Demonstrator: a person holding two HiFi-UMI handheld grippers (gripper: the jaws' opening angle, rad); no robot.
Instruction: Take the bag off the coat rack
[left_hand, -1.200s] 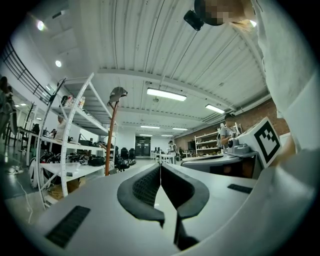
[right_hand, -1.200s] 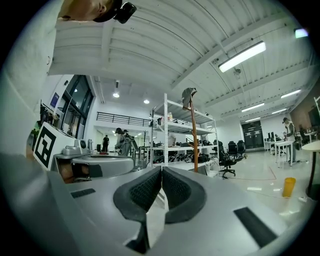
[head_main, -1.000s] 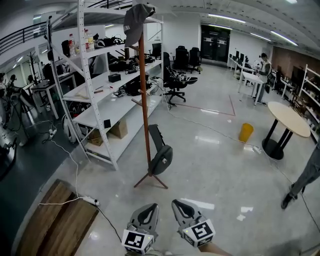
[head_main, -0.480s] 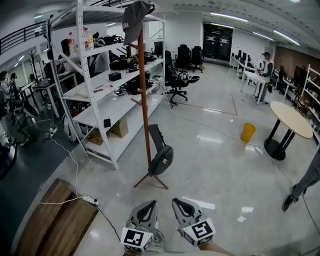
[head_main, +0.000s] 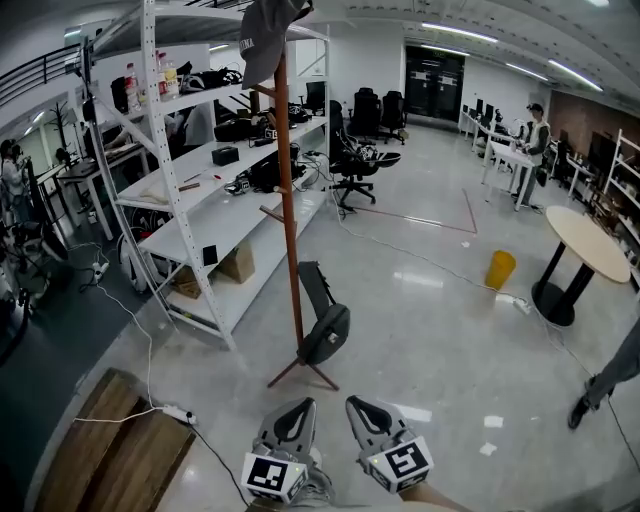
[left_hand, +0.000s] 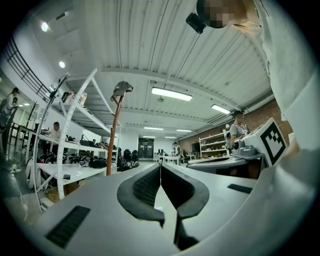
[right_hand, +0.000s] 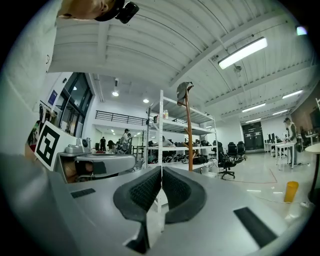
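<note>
Approach step: left tool (head_main: 296, 412), right tool (head_main: 360, 408) hovering, jaws together, empty, well apart from bag (head_main: 326, 333) hanging low on coat rack (head_main: 289, 200). Next: nearing, opening jaws, unhooking bag.

Glossy grey floor (head_main: 430, 330), wooden coat rack (head_main: 289, 200) standing on it, yellow bin (head_main: 500, 268), round table (head_main: 583, 240)

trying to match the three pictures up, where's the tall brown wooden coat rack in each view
head view: tall brown wooden coat rack left of centre, rising to the top edge.
left gripper view: coat rack left of centre, above the jaws.
right gripper view: coat rack just right of centre, above the jaws.
shared landmark: the grey cap on its top.
</note>
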